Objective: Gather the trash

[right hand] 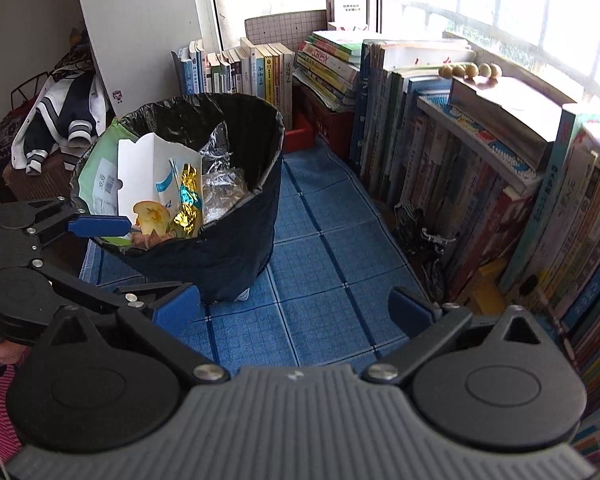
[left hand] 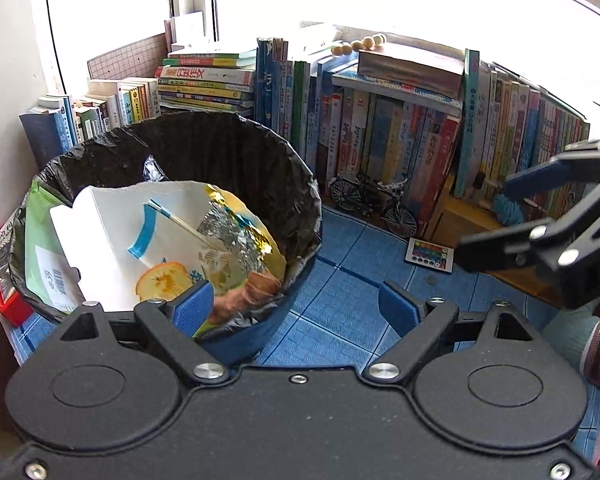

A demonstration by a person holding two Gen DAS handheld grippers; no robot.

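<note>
A dark blue trash bin with a black liner stands on the blue floor mat and is full of rubbish: a white carton, a green bag, a gold foil wrapper and a fruit slice. My left gripper is open and holds nothing; its left finger hangs over the bin's near rim. The right gripper is open and empty above the mat, to the right of the bin. In the right wrist view, a blue finger of the left gripper reaches over the bin's edge.
Rows and stacks of books line the wall behind and to the right. A small model bicycle and a remote control lie on the floor by the books. A jacket lies on a box to the left of the bin.
</note>
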